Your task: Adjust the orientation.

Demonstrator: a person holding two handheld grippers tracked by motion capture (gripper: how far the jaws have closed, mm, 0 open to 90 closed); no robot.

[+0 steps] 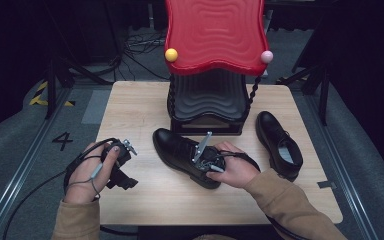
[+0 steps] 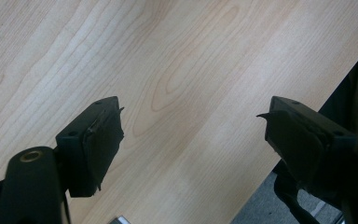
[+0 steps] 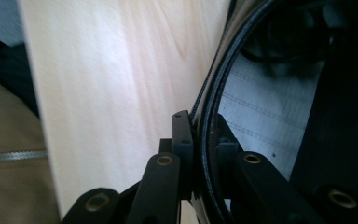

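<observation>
A pale wooden table (image 1: pixel 145 195) fills the middle of the high view, with a red and black stand (image 1: pixel 214 60) at its top centre. A black shoe (image 1: pixel 182 154) lies in the middle of the table, a second shoe (image 1: pixel 279 144) right of it. The right gripper (image 3: pixel 204 140) is clamped on the middle shoe's rear rim, one jaw inside, one outside. The left gripper (image 2: pixel 193 135), at lower left, hangs over bare wood with its jaws wide apart.
</observation>
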